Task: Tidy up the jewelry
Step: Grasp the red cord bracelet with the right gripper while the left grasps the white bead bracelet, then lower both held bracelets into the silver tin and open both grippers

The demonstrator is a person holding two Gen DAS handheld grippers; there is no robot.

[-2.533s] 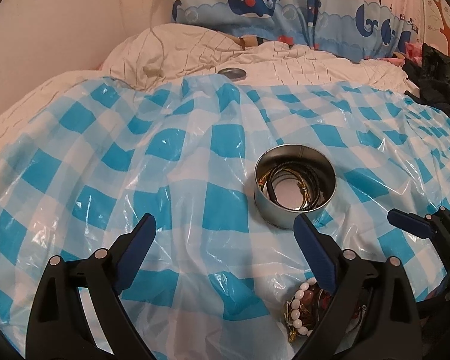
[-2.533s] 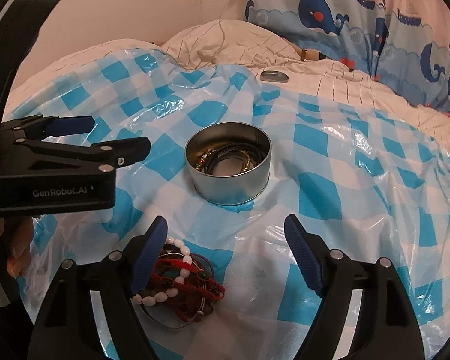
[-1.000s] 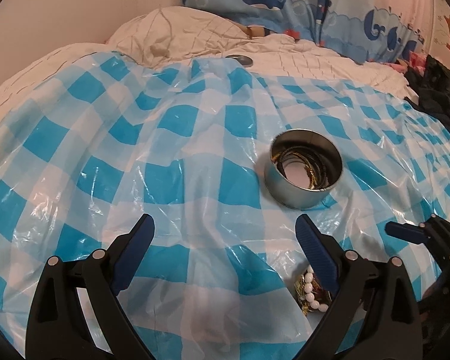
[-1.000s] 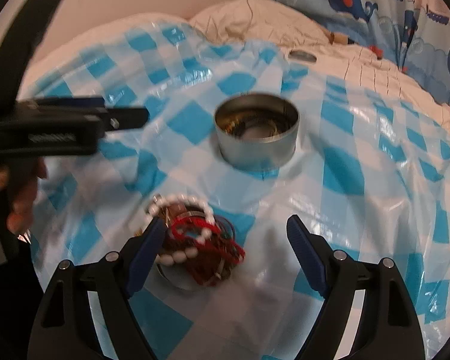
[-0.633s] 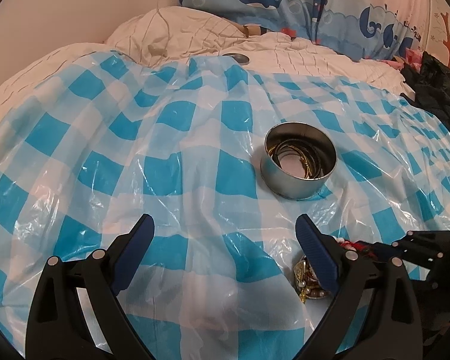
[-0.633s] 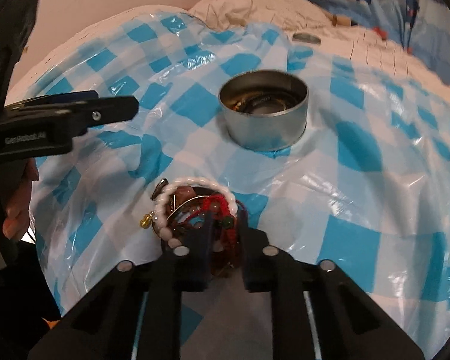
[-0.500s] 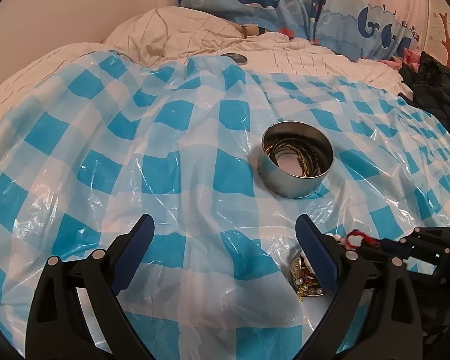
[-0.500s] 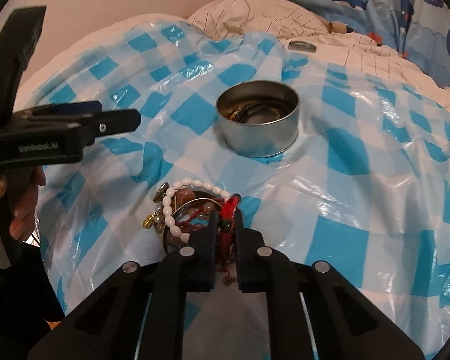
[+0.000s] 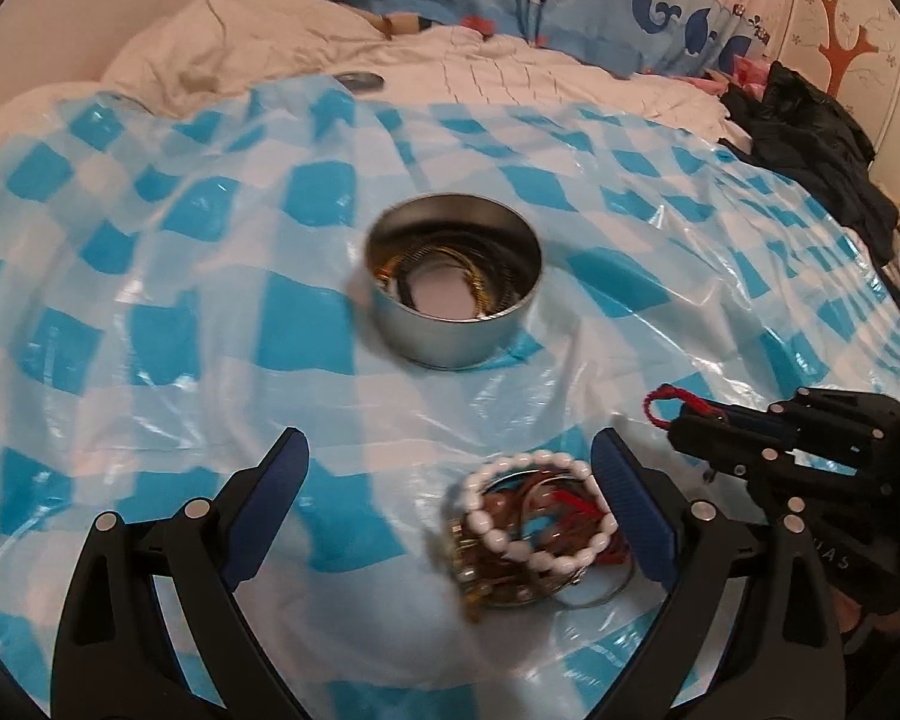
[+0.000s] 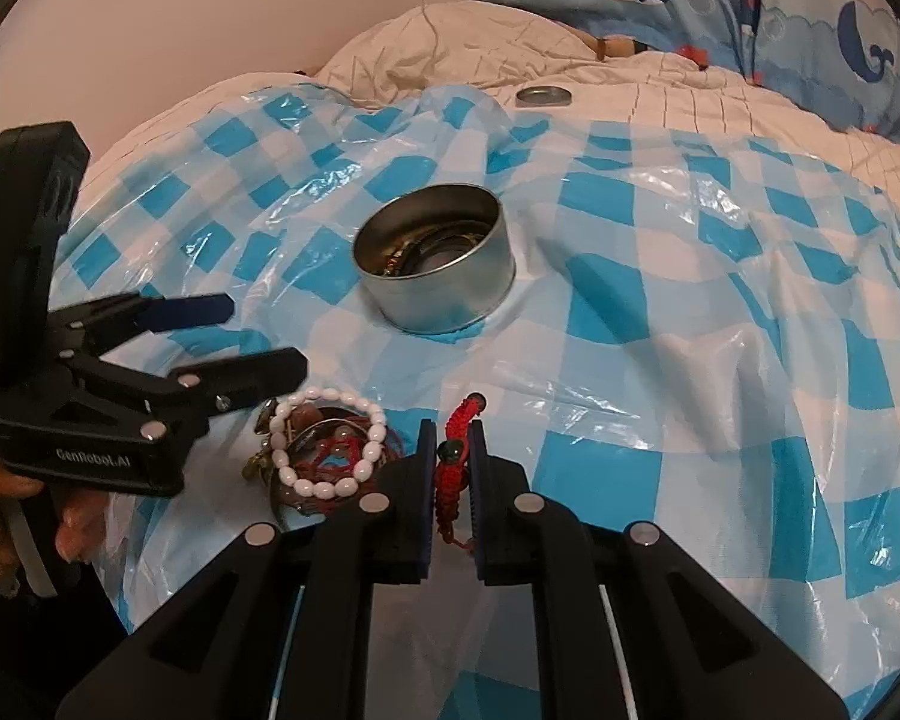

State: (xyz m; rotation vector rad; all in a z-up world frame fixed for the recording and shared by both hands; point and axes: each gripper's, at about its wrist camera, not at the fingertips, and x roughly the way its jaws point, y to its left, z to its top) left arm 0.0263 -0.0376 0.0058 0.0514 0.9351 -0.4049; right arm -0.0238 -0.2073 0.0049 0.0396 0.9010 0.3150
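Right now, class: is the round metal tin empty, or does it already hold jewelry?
Partly filled: the round metal tin holds dark and gold bangles along its wall, bare base showing.

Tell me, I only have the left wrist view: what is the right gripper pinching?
Observer: The right gripper is shut on a red braided bracelet with a dark green bead.
Operator: Is it clear of the pile?
Observer: The bracelet's top stands free beside the jewelry pile; its lower end is hidden between the fingers.
Operator: Is the left gripper holding anything?
Observer: No, the left gripper is open, beside the pile, short of the tin.
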